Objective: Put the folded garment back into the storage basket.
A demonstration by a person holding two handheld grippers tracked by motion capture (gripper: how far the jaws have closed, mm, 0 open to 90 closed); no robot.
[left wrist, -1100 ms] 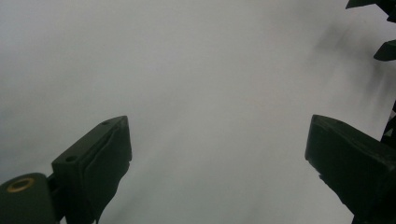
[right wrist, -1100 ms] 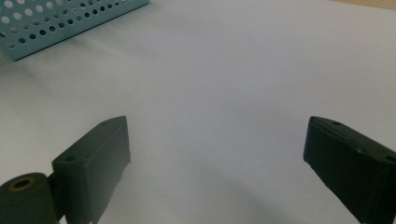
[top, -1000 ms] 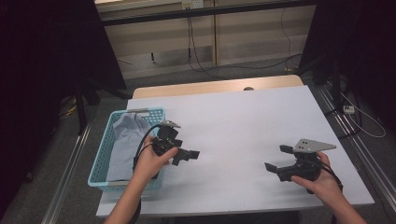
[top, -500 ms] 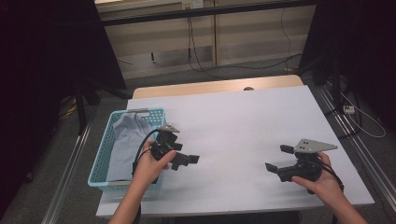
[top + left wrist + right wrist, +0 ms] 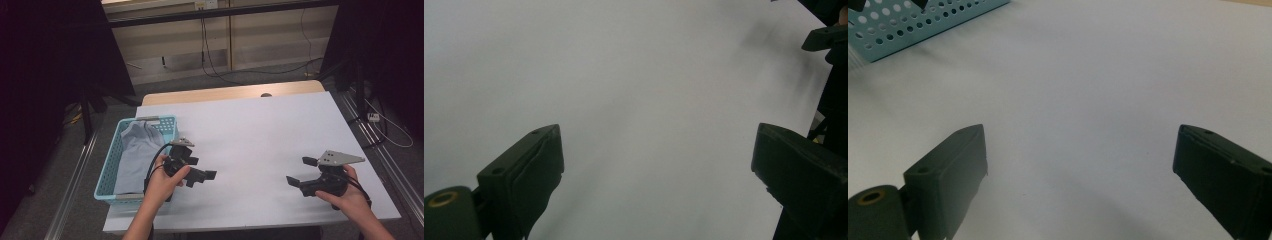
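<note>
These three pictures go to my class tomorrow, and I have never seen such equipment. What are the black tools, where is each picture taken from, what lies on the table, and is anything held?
A person sits at a white table holding a hand-operated two-jaw gripper in each hand. The high view looks down from above: the left gripper is beside a light blue basket with grey cloth inside, and the right gripper is near the table's other side. The other two pictures come from cameras riding on the grippers, looking along their black jaws. Both pairs of jaws stand wide apart over bare tabletop, so nothing is held.
</note>
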